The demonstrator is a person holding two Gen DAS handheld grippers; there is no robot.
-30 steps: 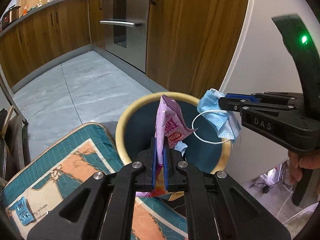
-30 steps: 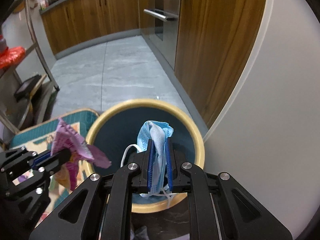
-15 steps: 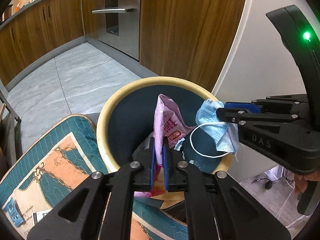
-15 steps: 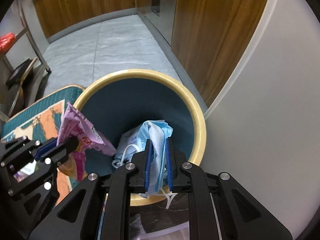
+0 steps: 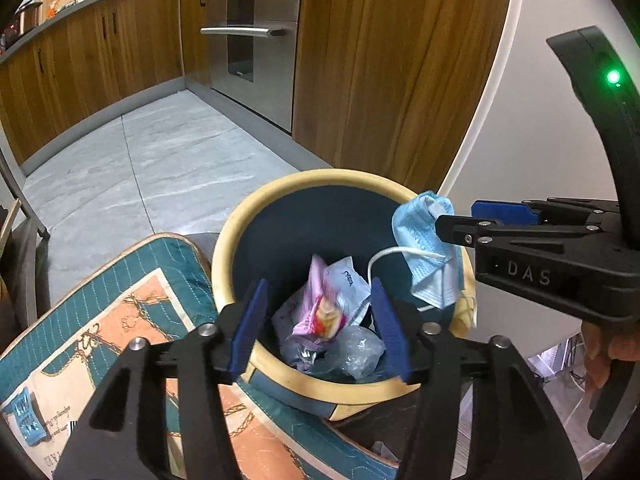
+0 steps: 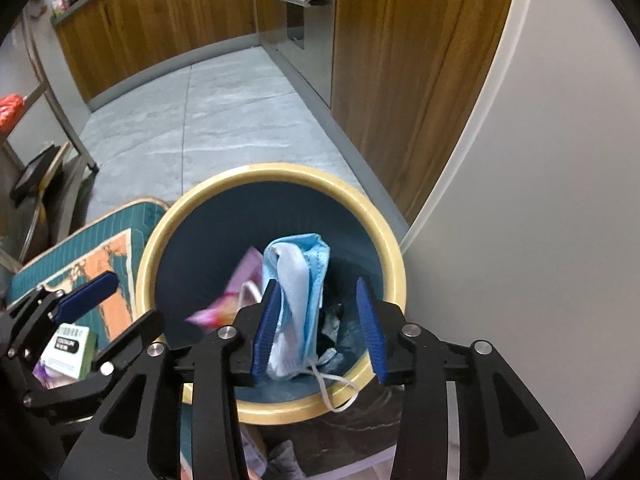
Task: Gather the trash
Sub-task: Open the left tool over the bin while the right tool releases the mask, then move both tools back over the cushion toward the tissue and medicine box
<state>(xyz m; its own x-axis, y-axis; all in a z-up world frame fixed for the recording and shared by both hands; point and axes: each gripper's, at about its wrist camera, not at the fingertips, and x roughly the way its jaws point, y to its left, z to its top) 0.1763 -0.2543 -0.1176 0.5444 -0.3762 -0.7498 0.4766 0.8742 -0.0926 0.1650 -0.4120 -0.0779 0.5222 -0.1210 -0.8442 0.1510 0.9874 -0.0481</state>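
A round bin with a yellow rim and dark blue inside stands on the floor; it also shows in the right wrist view. My left gripper is open above the bin. The pink snack wrapper lies inside the bin on other trash, blurred in the right wrist view. My right gripper is open over the bin. The blue face mask still hangs against its left finger pad, and it shows at the bin's right rim in the left wrist view.
A teal and orange quilted cushion lies left of the bin. A small green and white box sits by the left gripper. Wooden cabinets, an oven and a white curved wall stand behind. Grey tiled floor lies beyond.
Both grippers have opened. The pink wrapper has dropped from my left gripper into the bin. The mask is no longer clamped and hangs by my right gripper's left pad.
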